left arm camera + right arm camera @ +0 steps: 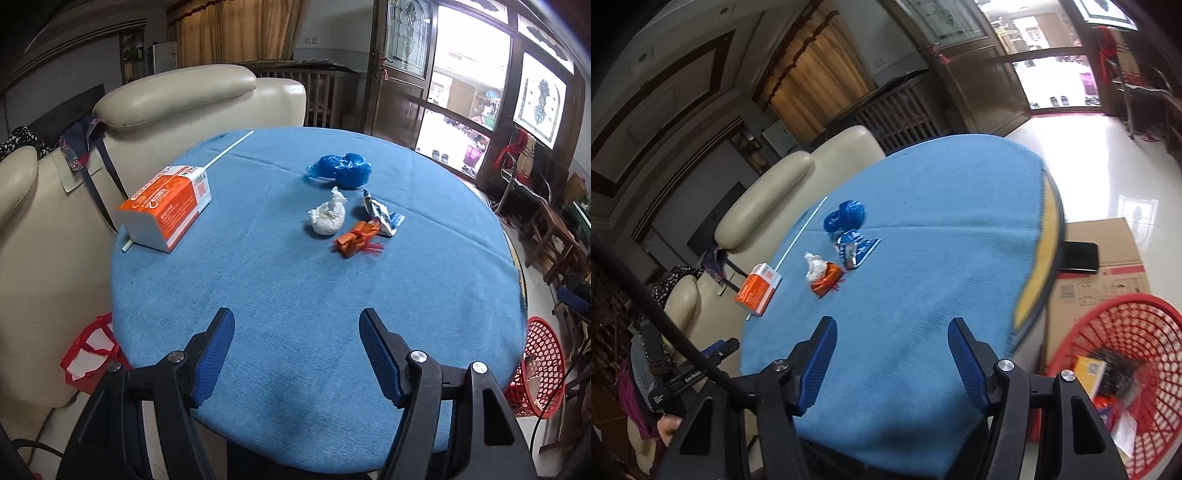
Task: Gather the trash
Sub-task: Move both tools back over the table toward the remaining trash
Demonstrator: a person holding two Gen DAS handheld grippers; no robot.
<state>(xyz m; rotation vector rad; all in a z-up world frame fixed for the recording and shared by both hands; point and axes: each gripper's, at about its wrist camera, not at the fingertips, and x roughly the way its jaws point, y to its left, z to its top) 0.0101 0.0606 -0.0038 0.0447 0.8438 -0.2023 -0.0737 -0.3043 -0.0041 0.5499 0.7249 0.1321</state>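
While both claws, left gripper [297, 349] and right gripper [892, 356], hang parted and empty at the table's [295, 302] near edge, the crumpled tissue [327, 219] mid-table could squirt sideways from a careless pinch.

Home living room: cream leather sofa [177, 92], curtains [236, 29], glazed wooden doors [406, 55].

blue bag [340, 170], white wad [327, 217], foil wrapper [382, 218], orange wrapper [357, 240] clustered mid-table
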